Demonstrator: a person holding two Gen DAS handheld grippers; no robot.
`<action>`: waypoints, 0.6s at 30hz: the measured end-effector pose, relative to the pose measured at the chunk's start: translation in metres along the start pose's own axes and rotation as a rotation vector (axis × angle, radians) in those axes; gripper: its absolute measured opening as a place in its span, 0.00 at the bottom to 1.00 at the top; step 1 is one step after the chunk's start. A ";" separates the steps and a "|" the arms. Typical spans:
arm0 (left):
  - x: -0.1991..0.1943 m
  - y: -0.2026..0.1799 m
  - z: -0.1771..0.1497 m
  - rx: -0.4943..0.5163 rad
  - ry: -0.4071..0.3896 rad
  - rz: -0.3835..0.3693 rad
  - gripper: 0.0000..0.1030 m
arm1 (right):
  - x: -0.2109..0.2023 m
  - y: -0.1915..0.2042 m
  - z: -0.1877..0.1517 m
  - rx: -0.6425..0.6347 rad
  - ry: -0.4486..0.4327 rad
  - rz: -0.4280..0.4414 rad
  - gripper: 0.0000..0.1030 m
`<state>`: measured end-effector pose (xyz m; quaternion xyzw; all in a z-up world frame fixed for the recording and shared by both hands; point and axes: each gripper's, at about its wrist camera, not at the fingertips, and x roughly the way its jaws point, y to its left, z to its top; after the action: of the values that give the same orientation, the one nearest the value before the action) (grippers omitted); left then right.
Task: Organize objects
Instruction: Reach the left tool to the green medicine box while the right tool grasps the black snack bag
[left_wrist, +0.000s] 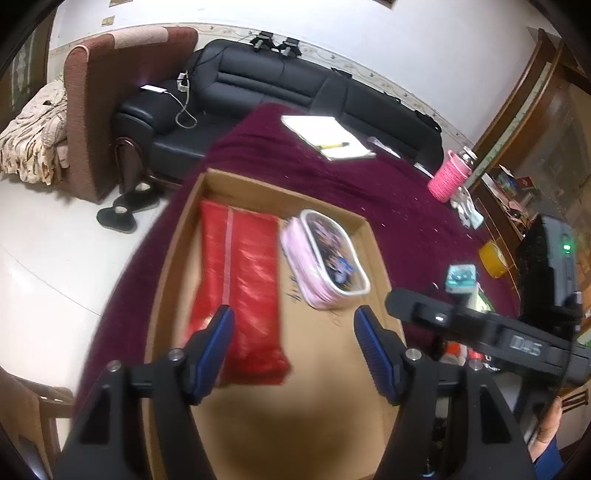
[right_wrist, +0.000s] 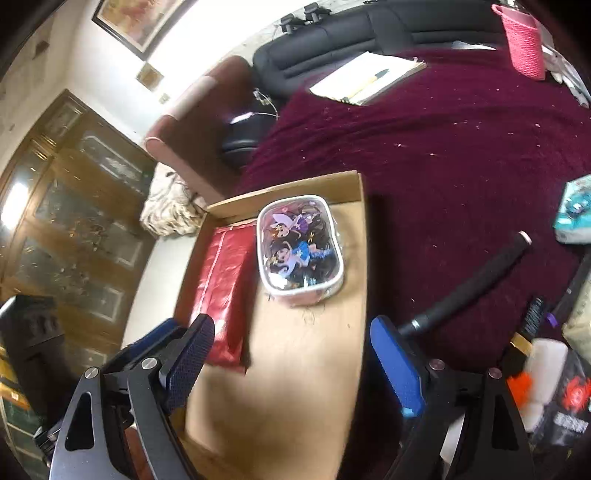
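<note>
A home living room: black sofa (left_wrist: 280, 81), armchair (left_wrist: 110, 96), slippers (left_wrist: 125, 210), framed picture (right_wrist: 140, 22).

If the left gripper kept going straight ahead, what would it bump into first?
Probably the bare cardboard floor of the box. The left gripper points down into it with open, empty jaws, between the red packet and the pink pouch. Depth is hard to judge, so it might graze the packet's edge.

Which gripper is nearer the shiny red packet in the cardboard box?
Left. The left gripper hangs right over the shiny red packet; the right gripper sits further right, above bare cardboard box floor.
</note>
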<state>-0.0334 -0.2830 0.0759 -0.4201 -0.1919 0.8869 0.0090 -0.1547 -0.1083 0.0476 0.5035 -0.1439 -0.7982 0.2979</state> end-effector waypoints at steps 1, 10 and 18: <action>0.000 -0.004 -0.002 0.005 0.003 -0.003 0.64 | -0.008 -0.004 -0.002 0.002 -0.007 0.007 0.88; 0.006 -0.060 -0.020 0.098 0.049 -0.033 0.65 | -0.094 -0.084 -0.020 0.044 -0.072 -0.003 0.88; 0.011 -0.124 -0.054 0.178 0.080 -0.150 0.69 | -0.140 -0.172 -0.018 -0.081 -0.039 -0.166 0.91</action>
<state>-0.0181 -0.1479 0.0804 -0.4372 -0.1425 0.8798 0.1204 -0.1513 0.1143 0.0491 0.4853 -0.0750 -0.8350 0.2482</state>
